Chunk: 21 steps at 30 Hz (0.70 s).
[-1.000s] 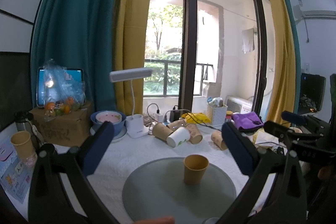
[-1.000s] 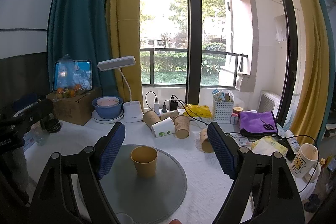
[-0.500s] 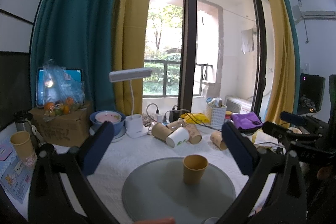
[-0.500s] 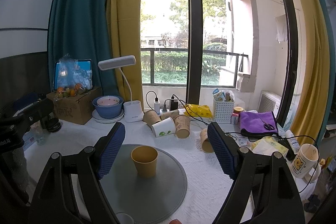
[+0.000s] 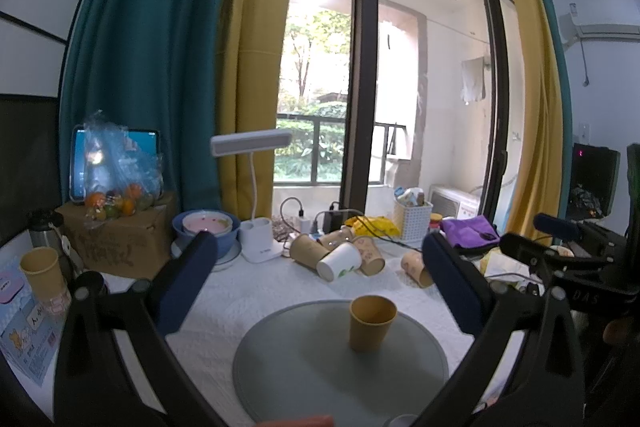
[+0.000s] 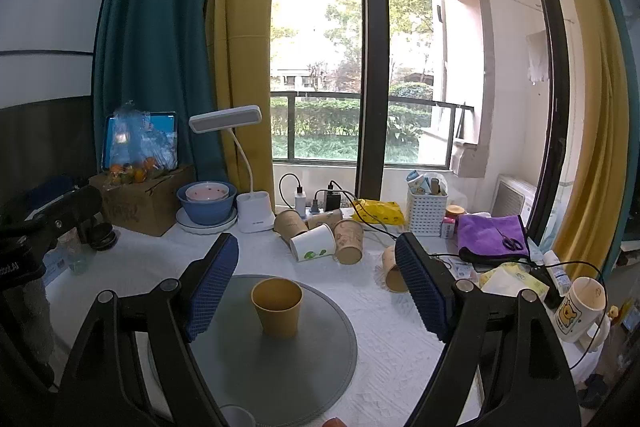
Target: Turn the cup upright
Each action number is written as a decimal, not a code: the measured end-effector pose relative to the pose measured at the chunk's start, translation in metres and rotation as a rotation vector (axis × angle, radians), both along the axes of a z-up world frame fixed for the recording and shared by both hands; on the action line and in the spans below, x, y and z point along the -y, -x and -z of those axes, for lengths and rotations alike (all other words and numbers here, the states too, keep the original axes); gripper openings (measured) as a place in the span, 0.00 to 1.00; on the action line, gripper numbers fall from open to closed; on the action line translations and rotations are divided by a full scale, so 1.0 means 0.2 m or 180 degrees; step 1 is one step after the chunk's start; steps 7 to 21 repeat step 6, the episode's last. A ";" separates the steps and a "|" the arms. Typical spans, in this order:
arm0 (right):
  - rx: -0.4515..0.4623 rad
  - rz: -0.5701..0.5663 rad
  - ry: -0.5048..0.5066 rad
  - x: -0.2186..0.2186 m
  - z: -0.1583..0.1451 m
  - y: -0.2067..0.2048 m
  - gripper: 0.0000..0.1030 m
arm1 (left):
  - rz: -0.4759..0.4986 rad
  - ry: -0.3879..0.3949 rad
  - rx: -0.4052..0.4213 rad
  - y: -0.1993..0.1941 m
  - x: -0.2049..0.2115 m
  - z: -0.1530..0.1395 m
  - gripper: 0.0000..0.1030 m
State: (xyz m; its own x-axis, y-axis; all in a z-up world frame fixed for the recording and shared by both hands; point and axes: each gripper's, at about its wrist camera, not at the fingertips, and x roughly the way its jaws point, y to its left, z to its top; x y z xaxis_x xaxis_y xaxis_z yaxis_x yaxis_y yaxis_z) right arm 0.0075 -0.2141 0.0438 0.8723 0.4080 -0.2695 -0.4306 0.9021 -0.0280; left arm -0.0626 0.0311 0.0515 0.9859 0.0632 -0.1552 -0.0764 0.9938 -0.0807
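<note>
On one gray mat (image 6: 320, 367) stands one upright cup (image 6: 277, 307).

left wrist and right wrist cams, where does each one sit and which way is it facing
Left wrist: on the left claw, facing the window over the table; its open blue pads frame the yellow cup, upright on the grey mat.
Right wrist: on the right claw, facing the same way from further right; its open pads flank the yellow cup.
Shared: yellow cup, grey mat, tipped paper cups, desk lamp.
</note>
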 end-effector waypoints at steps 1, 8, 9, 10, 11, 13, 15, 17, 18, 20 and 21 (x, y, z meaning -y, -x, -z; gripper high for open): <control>-0.0002 0.0000 0.0000 0.00 0.00 0.00 0.81 | 0.0001 0.0001 0.0001 0.00 0.00 0.00 1.00; -0.0003 -0.0013 0.0000 0.00 0.00 0.00 0.81 | 0.0042 0.0026 0.0061 0.02 0.00 0.00 1.00; -0.0003 -0.0013 0.0000 0.00 0.00 0.00 0.81 | 0.0042 0.0026 0.0061 0.02 0.00 0.00 1.00; -0.0003 -0.0013 0.0000 0.00 0.00 0.00 0.81 | 0.0042 0.0026 0.0061 0.02 0.00 0.00 1.00; -0.0003 -0.0013 0.0000 0.00 0.00 0.00 0.81 | 0.0042 0.0026 0.0061 0.02 0.00 0.00 1.00; -0.0003 -0.0013 0.0000 0.00 0.00 0.00 0.81 | 0.0042 0.0026 0.0061 0.02 0.00 0.00 1.00; -0.0003 -0.0013 0.0000 0.00 0.00 0.00 0.81 | 0.0042 0.0026 0.0061 0.02 0.00 0.00 1.00; -0.0003 -0.0013 0.0000 0.00 0.00 0.00 0.81 | 0.0042 0.0026 0.0061 0.02 0.00 0.00 1.00; -0.0003 -0.0013 0.0000 0.00 0.00 0.00 0.81 | 0.0042 0.0026 0.0061 0.02 0.00 0.00 1.00; -0.0003 -0.0013 0.0000 0.00 0.00 0.00 0.81 | 0.0042 0.0026 0.0061 0.02 0.00 0.00 1.00; -0.0003 -0.0013 0.0000 0.00 0.00 0.00 0.81 | 0.0042 0.0026 0.0061 0.02 0.00 0.00 1.00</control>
